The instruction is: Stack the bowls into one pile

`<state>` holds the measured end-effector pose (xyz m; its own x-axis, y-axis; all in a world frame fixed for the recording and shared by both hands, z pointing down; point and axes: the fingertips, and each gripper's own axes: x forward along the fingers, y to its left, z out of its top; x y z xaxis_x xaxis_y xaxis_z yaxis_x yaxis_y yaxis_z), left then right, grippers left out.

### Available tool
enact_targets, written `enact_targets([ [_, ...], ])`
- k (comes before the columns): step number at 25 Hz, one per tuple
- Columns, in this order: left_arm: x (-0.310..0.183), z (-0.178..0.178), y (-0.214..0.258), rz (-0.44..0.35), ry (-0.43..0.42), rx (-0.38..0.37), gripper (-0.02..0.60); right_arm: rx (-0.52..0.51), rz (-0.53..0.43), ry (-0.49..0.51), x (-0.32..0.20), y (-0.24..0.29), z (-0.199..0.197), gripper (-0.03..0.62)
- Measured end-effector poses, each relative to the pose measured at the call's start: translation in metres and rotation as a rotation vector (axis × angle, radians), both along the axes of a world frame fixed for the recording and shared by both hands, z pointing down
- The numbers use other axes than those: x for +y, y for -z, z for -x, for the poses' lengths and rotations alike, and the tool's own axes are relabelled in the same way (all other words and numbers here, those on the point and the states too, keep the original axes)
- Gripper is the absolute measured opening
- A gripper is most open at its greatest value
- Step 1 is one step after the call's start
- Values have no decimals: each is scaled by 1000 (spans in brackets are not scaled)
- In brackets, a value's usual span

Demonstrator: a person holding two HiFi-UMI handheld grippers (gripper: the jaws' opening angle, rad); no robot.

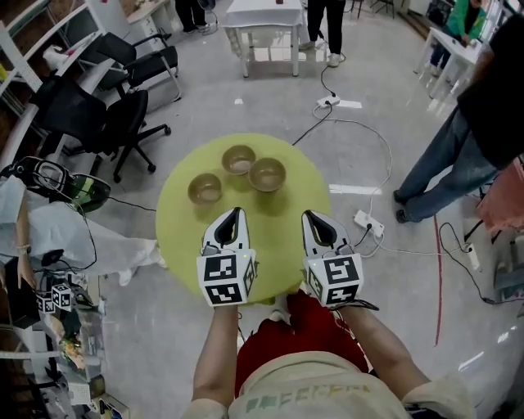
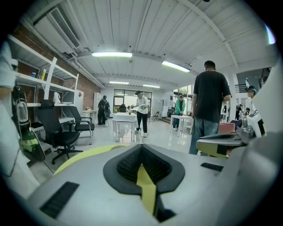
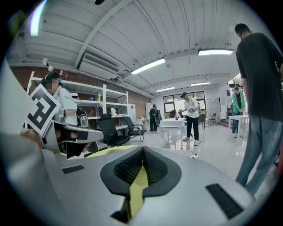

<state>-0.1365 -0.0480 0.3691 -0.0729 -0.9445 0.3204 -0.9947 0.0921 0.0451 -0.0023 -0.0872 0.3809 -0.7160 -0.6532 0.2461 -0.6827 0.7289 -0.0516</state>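
Three tan bowls stand apart on the far half of a round yellow-green table [image 1: 184, 237]: one at the left [image 1: 205, 189], one at the back [image 1: 239, 159], one at the right [image 1: 268, 174]. Each looks empty. My left gripper [image 1: 237, 213] hovers over the table's near half, its tip just short of the left bowl, jaws shut on nothing. My right gripper [image 1: 309, 216] is beside it, a little short of the right bowl, also shut and empty. Neither gripper view shows the bowls; the left gripper [image 2: 141, 145] and right gripper [image 3: 143, 148] show closed jaws above the table edge [image 2: 84, 154].
Black office chairs [image 1: 123, 123] stand on the floor at the left. A white table [image 1: 264, 24] is at the back. A cable and power strip [image 1: 364, 221] lie to the right of the table, and a person [image 1: 475, 123] stands beyond them. Cluttered shelves line the left.
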Motion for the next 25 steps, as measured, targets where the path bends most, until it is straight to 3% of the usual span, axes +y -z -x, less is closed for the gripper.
enact_targets([
  [25,108,-4,-5,-13,-25,31,23,28,-35,-36,97,1,-11,35],
])
